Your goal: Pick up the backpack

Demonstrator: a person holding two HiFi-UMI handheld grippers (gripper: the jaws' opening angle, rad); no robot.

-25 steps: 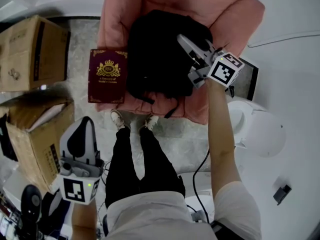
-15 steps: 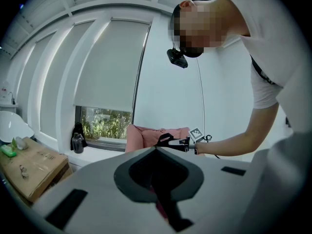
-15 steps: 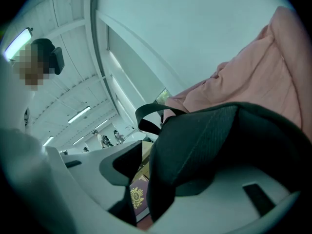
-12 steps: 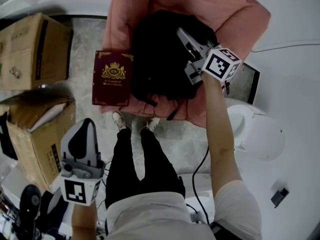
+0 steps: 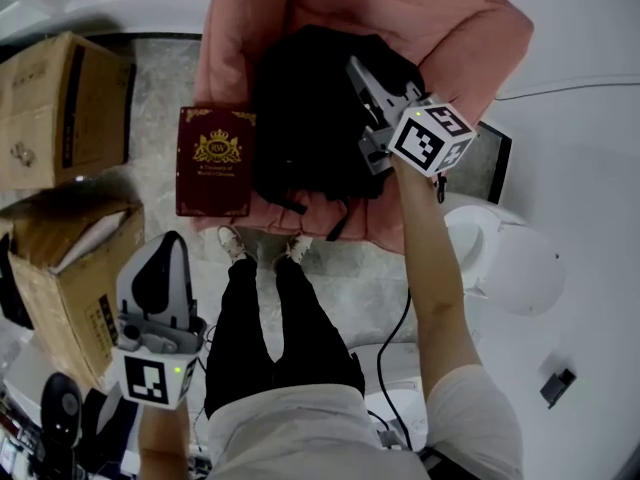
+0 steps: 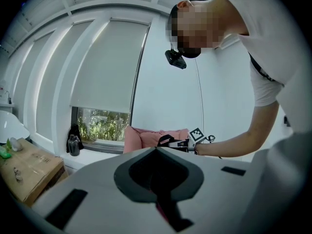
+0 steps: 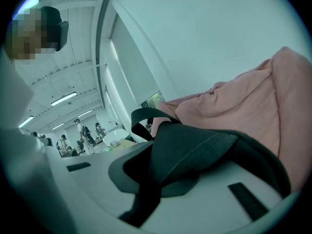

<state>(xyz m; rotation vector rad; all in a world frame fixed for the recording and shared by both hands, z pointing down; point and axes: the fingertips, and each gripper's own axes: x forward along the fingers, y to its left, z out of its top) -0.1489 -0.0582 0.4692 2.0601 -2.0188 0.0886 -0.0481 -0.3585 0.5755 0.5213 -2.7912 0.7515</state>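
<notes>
A pink armchair (image 5: 450, 28) fills the top of the head view, standing on a mottled grey floor (image 5: 165, 88). The person stands right in front of it, black trouser legs (image 5: 270, 318) pointing toward the seat. To the left of the armchair sit 2 cardboard boxes, 1 closed (image 5: 60, 108) and 1 nearer with its flaps open (image 5: 70, 278). The black backpack (image 5: 300, 108) lies in the middle of the armchair's seat, with loose straps trailing over the front edge. Just beside it, at the seat's left edge, lies a flat maroon box (image 5: 214, 161) with a gold crest on its lid. The right gripper (image 5: 357, 70) reaches out on a stretched arm to the backpack's right side. Its jaws are closing, and the right gripper view shows a padded black shoulder strap (image 7: 195, 150) of the backpack running between them, already pinched in the narrow gap. The left gripper (image 5: 166, 253) is held low at the person's left side, well apart from the armchair, with its jaws together and nothing in them.
</notes>
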